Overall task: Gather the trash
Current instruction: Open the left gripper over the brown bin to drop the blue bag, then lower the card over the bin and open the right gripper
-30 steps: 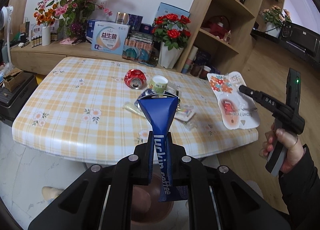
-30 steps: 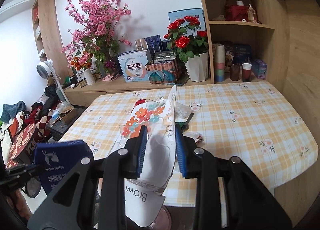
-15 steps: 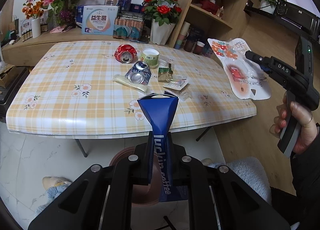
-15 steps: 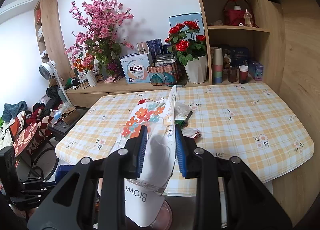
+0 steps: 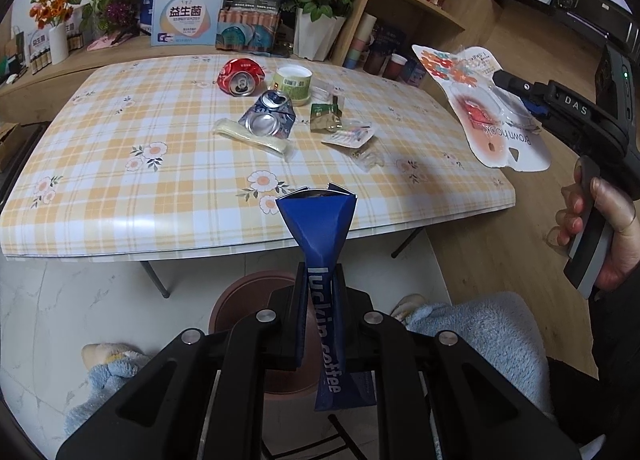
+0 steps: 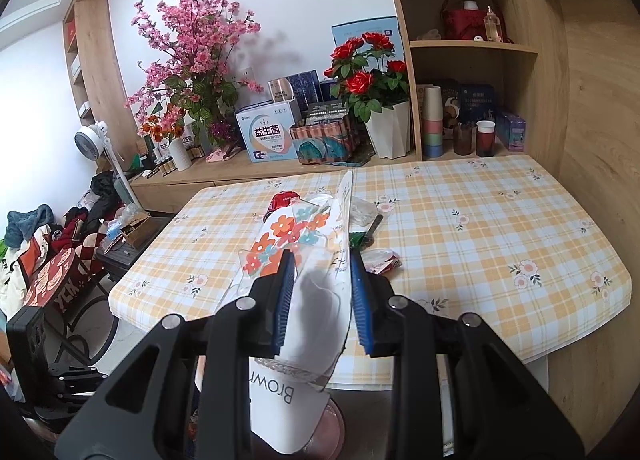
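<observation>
- The left gripper [image 5: 320,312] is clamped on a blue coffee sachet [image 5: 320,244], held upright above a brown bin [image 5: 248,300] on the floor, off the near edge of the table [image 5: 120,188]
- The right gripper [image 6: 322,296] pinches a floral blister pack [image 6: 296,260]; its card hangs down over what looks like the same bin's rim, though only a sliver shows in the right wrist view
- Judgement: the step in hand is dropping both pieces. Centre each claw over the bin mouth before parting the jaws, lower the sachet a little so it does not flutter onto the tiles, and release 1 at a time so the wide card cannot bridge the rim
- Trash on the table, counted: 2 crushed cans, a red can [image 5: 240,78] and a silver-blue can [image 5: 268,116] just beside it; 1 green-banded cup [image 5: 292,82]; 1 pale yellow wrapper [image 5: 252,136]; 1 green packet [image 5: 326,118]; 1 small printed wrapper [image 5: 350,136]; clear film beside it, count unclear
- In the grippers: 2 pieces, 1 each
</observation>
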`<act>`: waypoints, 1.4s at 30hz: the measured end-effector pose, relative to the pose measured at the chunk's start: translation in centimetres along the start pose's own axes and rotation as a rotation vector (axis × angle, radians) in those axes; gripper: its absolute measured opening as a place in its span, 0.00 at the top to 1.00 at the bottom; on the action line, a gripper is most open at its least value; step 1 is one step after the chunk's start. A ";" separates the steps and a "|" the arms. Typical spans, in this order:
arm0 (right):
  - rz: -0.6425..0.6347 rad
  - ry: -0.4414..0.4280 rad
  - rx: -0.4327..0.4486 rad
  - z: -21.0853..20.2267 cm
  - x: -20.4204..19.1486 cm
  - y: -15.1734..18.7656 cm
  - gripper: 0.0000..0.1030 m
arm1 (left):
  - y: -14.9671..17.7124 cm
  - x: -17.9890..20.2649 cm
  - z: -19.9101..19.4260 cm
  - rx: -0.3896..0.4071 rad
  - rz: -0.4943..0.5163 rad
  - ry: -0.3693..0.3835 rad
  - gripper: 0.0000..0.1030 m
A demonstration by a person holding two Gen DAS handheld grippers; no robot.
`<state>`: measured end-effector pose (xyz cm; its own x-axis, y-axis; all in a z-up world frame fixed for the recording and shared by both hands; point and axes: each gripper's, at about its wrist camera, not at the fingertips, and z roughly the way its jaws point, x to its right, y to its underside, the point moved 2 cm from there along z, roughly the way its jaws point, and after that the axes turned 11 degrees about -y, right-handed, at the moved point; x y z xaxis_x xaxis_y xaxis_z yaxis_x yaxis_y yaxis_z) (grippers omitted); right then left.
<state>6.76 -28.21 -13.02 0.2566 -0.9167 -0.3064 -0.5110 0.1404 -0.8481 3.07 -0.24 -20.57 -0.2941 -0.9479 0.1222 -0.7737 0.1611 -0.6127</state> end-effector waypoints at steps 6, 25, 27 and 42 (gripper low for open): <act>0.002 -0.001 -0.010 0.4 0.1 0.2 0.71 | -0.1 0.5 1.4 -0.024 0.018 0.007 0.89; -0.002 0.006 -0.037 0.6 0.2 1.4 0.71 | -4.8 -0.7 -2.5 0.203 0.006 -0.097 0.10; -0.008 -0.001 -0.041 0.6 -0.2 1.6 0.71 | -5.3 -1.6 -3.9 0.256 -0.009 -0.164 0.06; -0.113 -0.053 -0.228 4.6 -5.7 7.4 0.71 | -3.8 -9.9 -9.1 0.360 -0.232 -0.362 0.06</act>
<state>5.34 -20.25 -19.53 0.3625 -0.8999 -0.2425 -0.6464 -0.0553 -0.7610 3.84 11.07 -12.31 0.1217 -0.9914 0.0481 -0.5364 -0.1065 -0.8372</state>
